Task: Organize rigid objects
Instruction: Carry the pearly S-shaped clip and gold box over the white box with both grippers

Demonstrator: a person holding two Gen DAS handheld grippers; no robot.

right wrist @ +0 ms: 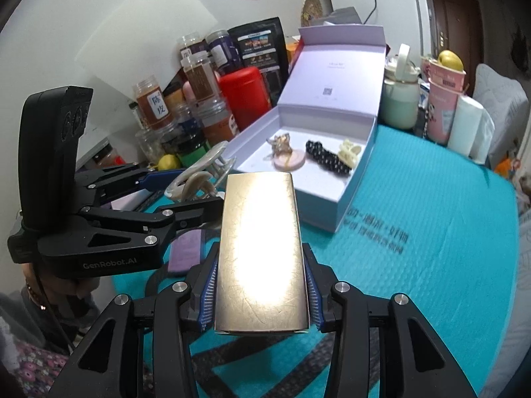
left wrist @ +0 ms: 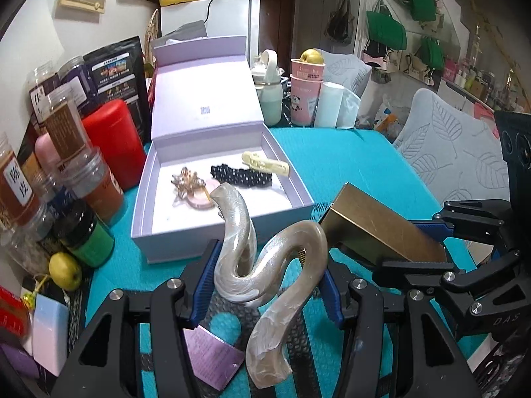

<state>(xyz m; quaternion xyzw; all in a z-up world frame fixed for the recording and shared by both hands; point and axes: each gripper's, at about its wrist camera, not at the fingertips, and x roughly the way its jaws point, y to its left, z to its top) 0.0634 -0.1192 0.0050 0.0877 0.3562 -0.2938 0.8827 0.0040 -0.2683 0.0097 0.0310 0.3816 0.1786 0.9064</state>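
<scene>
The left gripper (left wrist: 265, 285) has its fingers (left wrist: 204, 285) closed on a pearly S-shaped clip (left wrist: 265, 265). The right gripper (right wrist: 260, 293) clamps a gold clip (right wrist: 262, 252). The open box (left wrist: 212, 229) sits at twelve o'clock on the teal surface (left wrist: 348, 165).

Left gripper (right wrist: 195, 195) of matte black linked arms, silver round screw heads, blue ribbed finger pads (left wrist: 204, 285), pale "GenRobot.AI" lettering on its side, right gripper (right wrist: 262, 293) alike, perhaps a beaded bracelet on the wrist (right wrist: 33, 293) beneath
</scene>
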